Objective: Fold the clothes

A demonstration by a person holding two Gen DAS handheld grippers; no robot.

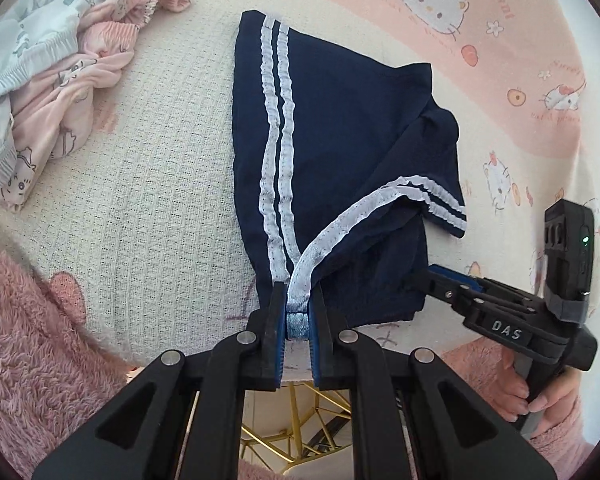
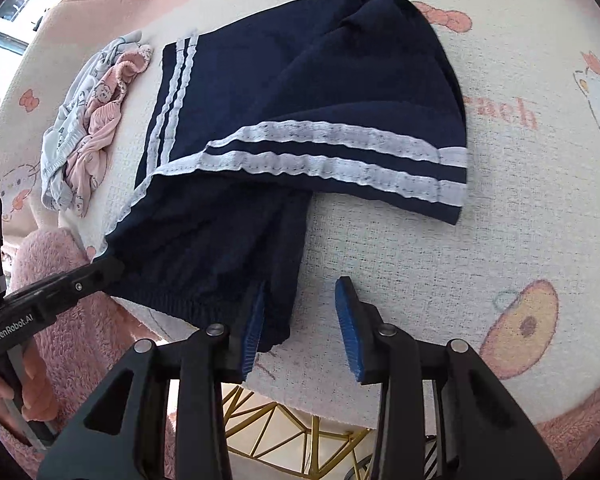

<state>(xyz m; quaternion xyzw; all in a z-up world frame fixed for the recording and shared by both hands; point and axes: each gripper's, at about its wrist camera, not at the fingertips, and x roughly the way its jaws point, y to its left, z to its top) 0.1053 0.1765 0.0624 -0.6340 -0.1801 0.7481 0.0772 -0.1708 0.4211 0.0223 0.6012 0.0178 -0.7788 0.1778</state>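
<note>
Biggest thing: cream waffle-weave blanket w/ pink cartoon-cat and donut prints, covering the whole work surface and draping over its near edge. Gold wire frame shows below that edge, between the gripper arms.

On the blanket, roughly centre: navy blue shorts w/ two white ribbed side stripes, partly folded. One leg lies flat pointing away from the cameras, the other leg is doubled across toward the right, its striped hem on top. Elastic waistband sits at the near edge of the blanket.

Far left on the blanket, well apart from the shorts: rumpled pile of pale blue and pink printed garments, unfolded.

Fuzzy pink sleeves at the lower corners of both views; person's fingers wrap each gripper handle.

Left gripper: black arms, blue pads, jaws nearly together and pinching the white stripe at the waistband corner of the shorts; fabric bunched between the pads.

Right gripper: jaws stand apart, not clamped. Left pad touches or sits just beside the waistband's right end, w/ a bit of navy cloth lying inside the gap; right pad is over bare blanket, clear of the shorts.
</note>
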